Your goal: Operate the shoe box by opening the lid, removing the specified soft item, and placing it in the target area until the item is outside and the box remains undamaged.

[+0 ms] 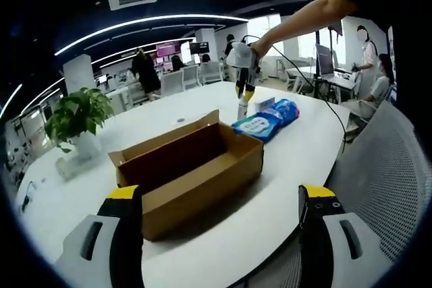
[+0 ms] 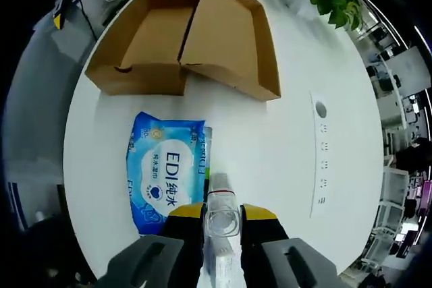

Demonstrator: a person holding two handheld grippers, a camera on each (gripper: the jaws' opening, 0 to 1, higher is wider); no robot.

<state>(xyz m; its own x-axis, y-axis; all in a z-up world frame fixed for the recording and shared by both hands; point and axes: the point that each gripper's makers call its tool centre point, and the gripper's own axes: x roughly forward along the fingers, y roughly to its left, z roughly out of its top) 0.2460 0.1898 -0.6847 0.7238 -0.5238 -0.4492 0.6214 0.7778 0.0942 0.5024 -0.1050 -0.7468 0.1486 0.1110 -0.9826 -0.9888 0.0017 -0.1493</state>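
Right gripper (image 2: 221,224) pinches a small clear bottle (image 2: 221,214) between its yellow-tipped jaws, mouth pointing up toward the box, and holds it just over the white table (image 2: 297,166). My guess is that the bottle came from the box and is being lowered beside the other goods. At eleven o'clock from it lies a blue pack of wet wipes (image 2: 165,173), flat on the table and outside the box, so the soft item looks already delivered. Farther off at twelve o'clock sits the shoe box (image 2: 145,45), its lid (image 2: 229,38) swung fully open and resting to one side; the cardboard looks uncreased (as far as this angle shows).

In the left gripper view the person's arm (image 1: 304,15) reaches out long and nearly straight from two o'clock, hand wrapped around the right gripper's handle, tool pointing down at the table next to the wipes. Left gripper (image 1: 223,210) hangs back near the table edge, jaws spread wide and empty, framing the open box at roughly eleven o'clock, apparently idle. A potted plant (image 1: 77,116) stands at ten o'clock.
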